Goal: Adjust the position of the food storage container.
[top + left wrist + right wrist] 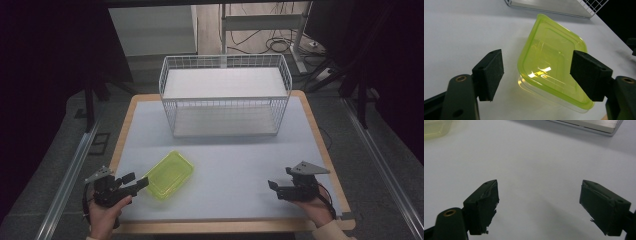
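Lying near the table's (220, 200) front-left corner, a green lidded box (170, 175) is resting flat on the white top, turned at an angle to the edges. Facing it from just beside the left edge, the left gripper (136, 182) is gaping wide with nothing held, the box's near corner showing between its jaws in the left gripper view (537, 72). Hovering near the front-right corner, the right gripper (274, 187) is likewise standing wide open and empty, while a white wire basket (225, 95) is sitting at the back edge.
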`<action>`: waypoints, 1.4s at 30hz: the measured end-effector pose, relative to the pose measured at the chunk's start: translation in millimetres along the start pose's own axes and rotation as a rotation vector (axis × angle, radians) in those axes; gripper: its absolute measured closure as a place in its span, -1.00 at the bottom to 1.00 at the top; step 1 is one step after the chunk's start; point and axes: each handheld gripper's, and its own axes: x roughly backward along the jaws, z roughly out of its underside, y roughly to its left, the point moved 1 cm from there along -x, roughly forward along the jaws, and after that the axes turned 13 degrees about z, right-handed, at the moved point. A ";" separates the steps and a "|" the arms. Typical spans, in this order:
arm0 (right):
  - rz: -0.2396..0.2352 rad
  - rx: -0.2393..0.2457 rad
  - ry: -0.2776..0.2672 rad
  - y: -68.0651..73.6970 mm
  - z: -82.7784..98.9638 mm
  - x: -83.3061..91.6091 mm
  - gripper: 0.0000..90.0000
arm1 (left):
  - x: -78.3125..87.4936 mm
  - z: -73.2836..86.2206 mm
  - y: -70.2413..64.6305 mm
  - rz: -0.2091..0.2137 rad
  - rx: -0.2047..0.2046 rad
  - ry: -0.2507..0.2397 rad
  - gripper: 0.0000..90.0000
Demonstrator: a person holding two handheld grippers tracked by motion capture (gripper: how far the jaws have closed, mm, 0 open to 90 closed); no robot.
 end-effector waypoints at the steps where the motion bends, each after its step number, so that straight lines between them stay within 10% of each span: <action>1: 0.000 0.000 0.000 0.0 0.0 0.0 -0.65 | 0.0 0.0 0.0 0.000 0.000 0.000 -0.41; 27: 0.043 -0.013 -0.031 -4.1 -1.9 5.2 -0.61 | 3.3 -3.3 -4.9 -0.017 -0.006 -0.005 -0.30; 42: 0.052 0.001 -0.026 -2.9 -1.2 3.9 -0.61 | -0.2 -9.9 -37.5 0.073 -0.061 0.081 1.00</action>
